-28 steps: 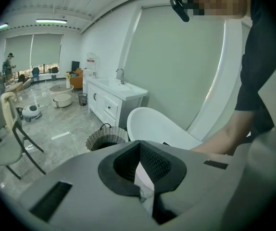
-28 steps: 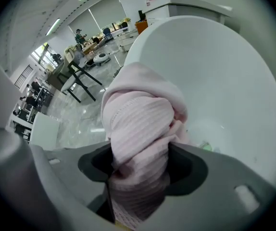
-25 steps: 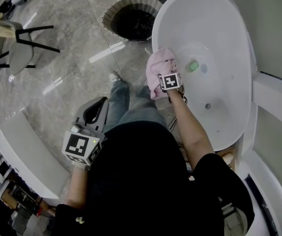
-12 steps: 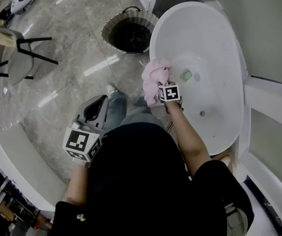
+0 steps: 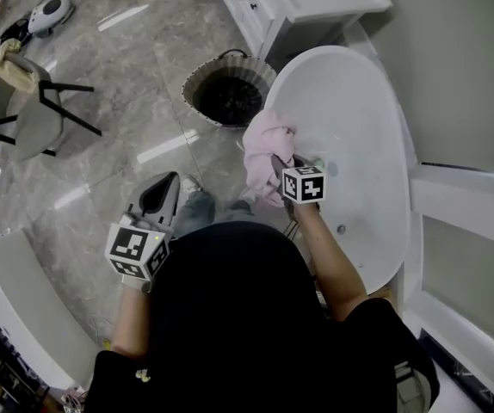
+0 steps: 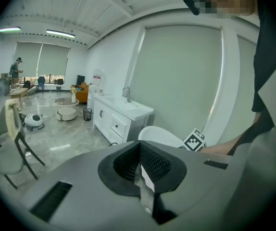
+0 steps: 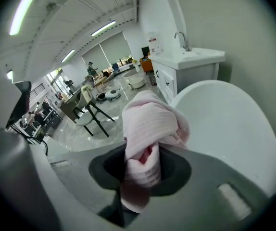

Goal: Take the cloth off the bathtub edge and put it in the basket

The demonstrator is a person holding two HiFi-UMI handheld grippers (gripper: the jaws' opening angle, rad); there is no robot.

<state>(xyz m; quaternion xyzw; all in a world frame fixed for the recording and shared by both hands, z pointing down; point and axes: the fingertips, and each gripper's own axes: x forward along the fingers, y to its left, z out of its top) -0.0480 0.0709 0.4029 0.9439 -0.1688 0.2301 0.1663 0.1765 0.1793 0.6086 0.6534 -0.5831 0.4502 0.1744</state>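
The pink cloth (image 5: 262, 147) hangs bunched from my right gripper (image 5: 278, 165), lifted clear above the near rim of the white bathtub (image 5: 399, 198). In the right gripper view the cloth (image 7: 149, 127) fills the gap between the jaws of that gripper (image 7: 143, 163); they have just been closing and now pinch it. The round, dark-lined basket (image 5: 229, 95) stands on the floor beyond the tub's end, ahead and left of the cloth. My left gripper (image 5: 162, 194) is held low at the left, over the floor, shut with nothing in it (image 6: 145, 178).
A white vanity cabinet (image 5: 299, 1) stands behind the basket. A grey chair (image 5: 33, 103) and a robot vacuum (image 5: 50, 10) are on the marble floor at left. A white bench (image 5: 21, 306) lies at lower left. A small green item (image 5: 318, 159) sits in the tub.
My right gripper has risen with the pink cloth, off the tub edge and a little toward the basket. The left gripper has lifted slightly.
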